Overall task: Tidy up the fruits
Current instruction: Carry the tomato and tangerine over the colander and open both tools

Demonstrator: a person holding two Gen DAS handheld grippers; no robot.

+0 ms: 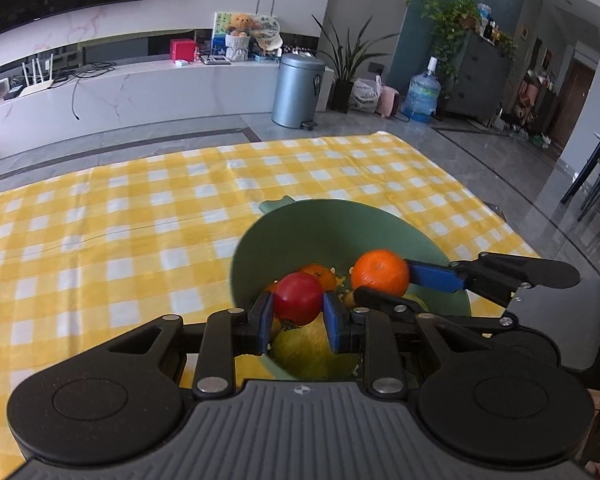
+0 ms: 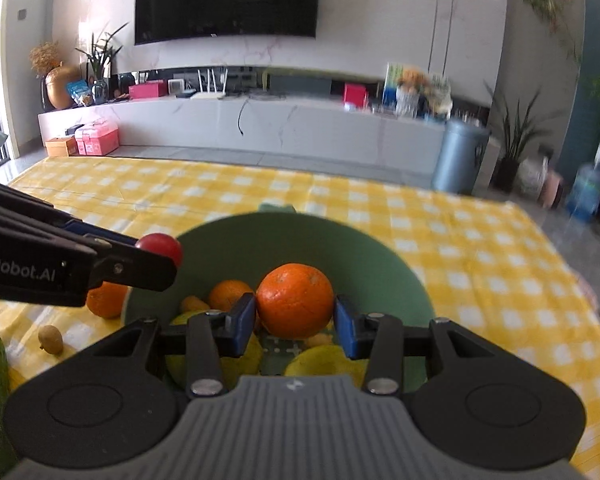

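Hovering over bowl (image 2: pixel 380 264) rim, both claws loaded w/ fruit.

Between the jaws of the left gripper (image 1: pixel 298 312), a glossy, smooth red fruit (image 1: pixel 298 298) is being pinched by matt blue pads; a dimpled orange (image 2: pixel 295 300) is being held likewise. Beneath the jaws, a matt green bowl (image 1: pixel 300 232) is being carried by woven checked cloth (image 1: pixel 120 220).

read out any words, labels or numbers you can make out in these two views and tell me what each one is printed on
"n Robot.AI": white letters on the black left gripper arm, cut off at the picture's edge.
Picture cards on the white marble-look shelf: too blurred to read.
Nothing else is readable.
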